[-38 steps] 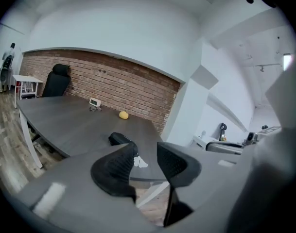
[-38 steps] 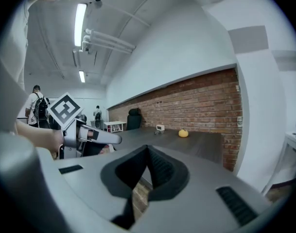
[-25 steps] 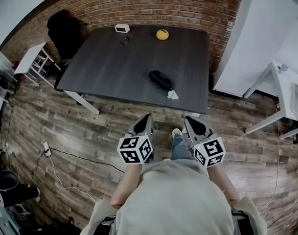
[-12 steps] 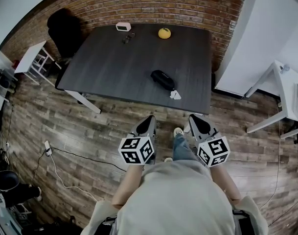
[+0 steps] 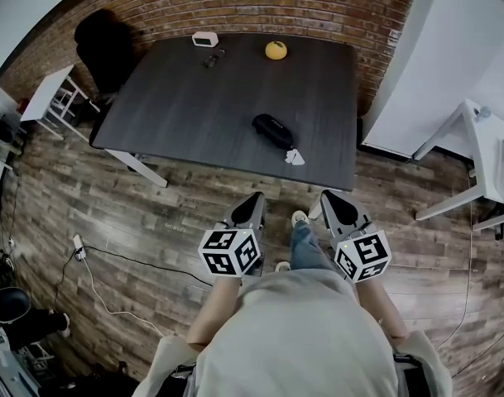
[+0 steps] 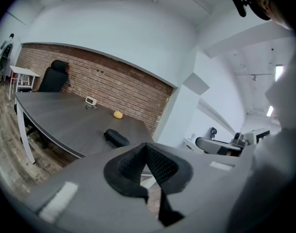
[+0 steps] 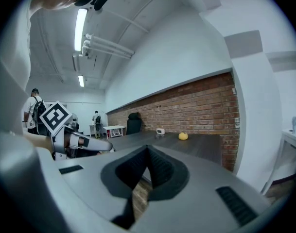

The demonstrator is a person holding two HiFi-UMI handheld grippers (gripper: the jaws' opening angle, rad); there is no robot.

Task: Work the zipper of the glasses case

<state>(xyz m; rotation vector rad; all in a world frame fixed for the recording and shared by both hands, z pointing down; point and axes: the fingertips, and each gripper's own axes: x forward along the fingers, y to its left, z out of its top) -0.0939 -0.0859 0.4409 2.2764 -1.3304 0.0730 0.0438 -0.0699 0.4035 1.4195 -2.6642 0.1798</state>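
The black glasses case lies near the front right of the dark table, and shows small in the left gripper view. A small white thing lies just beside it at the table's edge. My left gripper and right gripper are held close to the person's body over the wooden floor, well short of the table. Both are shut with nothing between their jaws. The left gripper points toward the case; the right gripper points at the table's right end.
A yellow round object, a small white clock and a small dark item sit at the table's far side by the brick wall. A black office chair stands at the far left. White tables stand right. A cable runs on the floor.
The view has shifted slightly as the person moves a little; the grippers stay shut and held close to the body.
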